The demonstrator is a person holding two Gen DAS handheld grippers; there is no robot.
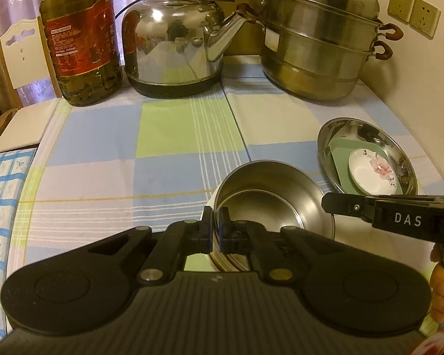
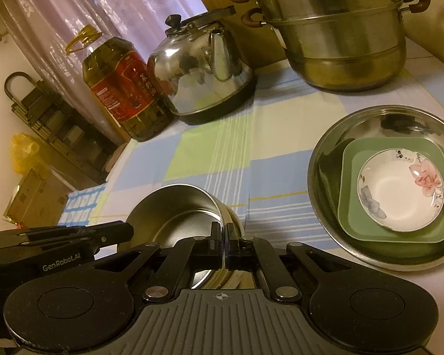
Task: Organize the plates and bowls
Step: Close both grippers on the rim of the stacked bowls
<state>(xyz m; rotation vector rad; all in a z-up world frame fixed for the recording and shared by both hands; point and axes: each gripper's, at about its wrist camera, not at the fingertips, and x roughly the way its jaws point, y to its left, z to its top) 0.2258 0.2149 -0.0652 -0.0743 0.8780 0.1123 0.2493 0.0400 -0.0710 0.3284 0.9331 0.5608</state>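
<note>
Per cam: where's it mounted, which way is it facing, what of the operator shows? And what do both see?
Left wrist: on the left gripper, angled down across the table; jaws clamp the steel bowl rim; right gripper and a hand enter from the right.
Right wrist: on the right gripper, angled down; clamps the same bowl's opposite rim; left gripper at left.
Shared: bowl, kettle, steamer pot, oil bottle, steel basin.
</note>
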